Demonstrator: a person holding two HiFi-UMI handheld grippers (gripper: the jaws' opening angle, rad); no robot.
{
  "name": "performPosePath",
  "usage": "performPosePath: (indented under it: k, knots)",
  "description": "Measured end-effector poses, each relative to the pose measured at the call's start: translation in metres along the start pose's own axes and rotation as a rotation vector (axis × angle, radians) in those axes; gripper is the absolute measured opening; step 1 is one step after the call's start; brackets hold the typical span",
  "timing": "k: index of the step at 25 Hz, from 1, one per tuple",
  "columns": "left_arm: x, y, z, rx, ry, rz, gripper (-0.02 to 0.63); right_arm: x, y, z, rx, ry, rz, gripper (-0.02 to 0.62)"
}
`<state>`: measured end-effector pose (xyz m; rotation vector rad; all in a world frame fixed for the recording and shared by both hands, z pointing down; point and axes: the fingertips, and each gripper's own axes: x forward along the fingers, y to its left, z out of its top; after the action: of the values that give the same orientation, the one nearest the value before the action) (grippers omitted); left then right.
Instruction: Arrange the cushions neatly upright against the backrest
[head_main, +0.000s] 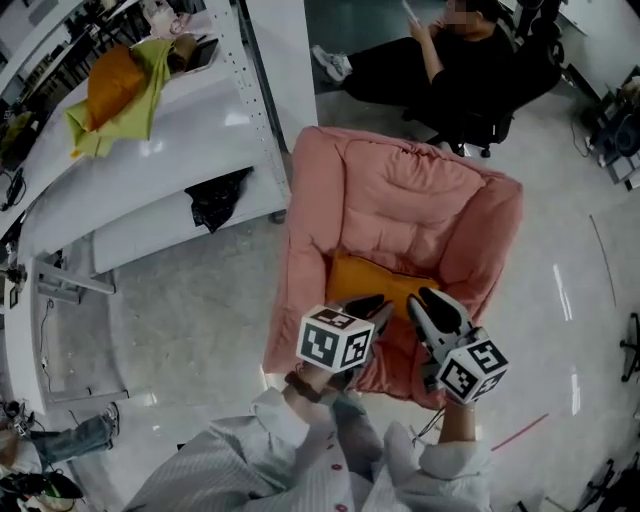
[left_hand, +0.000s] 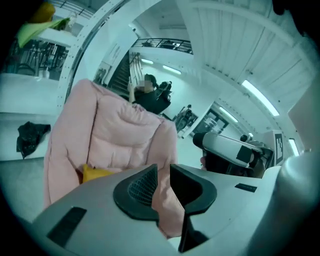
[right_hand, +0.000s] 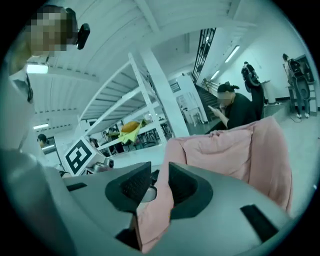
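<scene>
Fabric of the soft pink padded armchair (head_main: 400, 195) is pinched by both grippers at its front edge, lower centre of the head view. The left gripper (head_main: 375, 310) has its jaws closed on a fold of that pink cloth, and the right gripper (head_main: 427, 302) nips another fold just beside it. The square orange fabric cushion (head_main: 375, 282) lies on the seat just behind the grippers, low against the backrest. At upper left, a white counter (head_main: 170, 130) carries a crumpled black cloth (head_main: 218, 200). A person in black clothing (head_main: 450, 60) sits at the top.
</scene>
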<state>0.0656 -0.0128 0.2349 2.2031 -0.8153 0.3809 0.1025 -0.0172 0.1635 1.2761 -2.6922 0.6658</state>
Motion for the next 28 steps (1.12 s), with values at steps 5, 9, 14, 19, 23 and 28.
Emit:
performPosePath:
  k: [5,9,14,19,23,28]
  knots:
    - [-0.054,-0.06,0.056,0.16,-0.143,-0.057,0.057,-0.046,0.051,0.058,-0.06,-0.147,0.02,0.083]
    - [-0.09,-0.105,0.084,0.275,-0.235,-0.112,0.025,-0.08,0.08,0.087,-0.156,-0.207,-0.021,0.047]
    - [-0.115,-0.147,0.087,0.365,-0.265,-0.174,0.012,-0.107,0.113,0.102,-0.184,-0.27,-0.013,0.028]
    - [-0.123,-0.172,0.083,0.4,-0.288,-0.229,0.011,-0.122,0.127,0.11,-0.162,-0.321,-0.02,0.018]
    - [-0.129,-0.178,0.085,0.403,-0.307,-0.259,0.009,-0.12,0.125,0.11,-0.158,-0.298,-0.041,0.014]
    - [-0.131,-0.176,0.087,0.411,-0.303,-0.241,0.009,-0.121,0.124,0.112,-0.154,-0.293,-0.049,0.012]
